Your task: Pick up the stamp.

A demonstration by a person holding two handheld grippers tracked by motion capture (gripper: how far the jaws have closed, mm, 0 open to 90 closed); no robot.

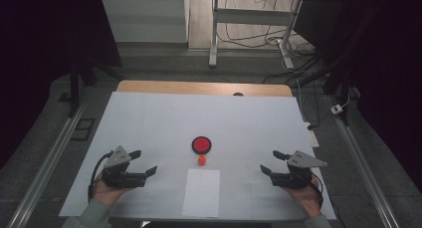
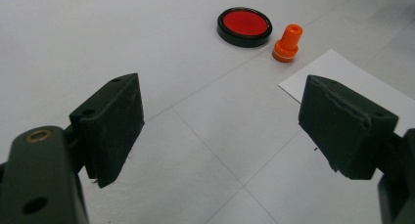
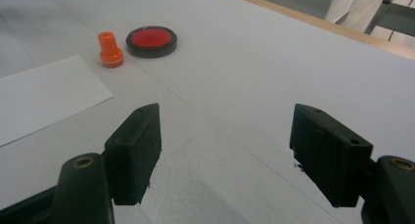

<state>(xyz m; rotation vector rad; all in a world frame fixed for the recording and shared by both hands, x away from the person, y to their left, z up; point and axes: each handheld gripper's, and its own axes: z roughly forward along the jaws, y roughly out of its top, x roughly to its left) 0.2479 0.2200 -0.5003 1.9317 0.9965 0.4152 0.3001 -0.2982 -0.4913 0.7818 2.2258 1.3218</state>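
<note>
A round black dish with a red inside, an ink pad [image 1: 201, 145] [image 2: 244, 26] [image 3: 151, 40], lies at the middle of the white table. Just in front of it stands a small orange stamp [image 1: 202, 160] [image 2: 287, 43] [image 3: 110, 49], upright. A white sheet of paper [image 1: 201, 193] [image 2: 352, 82] [image 3: 39, 97] lies nearer the front edge. My left gripper [image 1: 143, 162] [image 2: 220, 131] rests low at the front left, open and empty. At the front right my right gripper [image 1: 273, 162] [image 3: 225, 155] is also open, with nothing between its jaws. Both point toward the middle.
The white table top [image 1: 149, 123] ends in a wooden strip at the far edge. Beyond it stand white desk frames [image 1: 214, 39] and loose cables [image 1: 298, 73] on the floor. Metal rails [image 1: 50, 158] run along both sides of the table.
</note>
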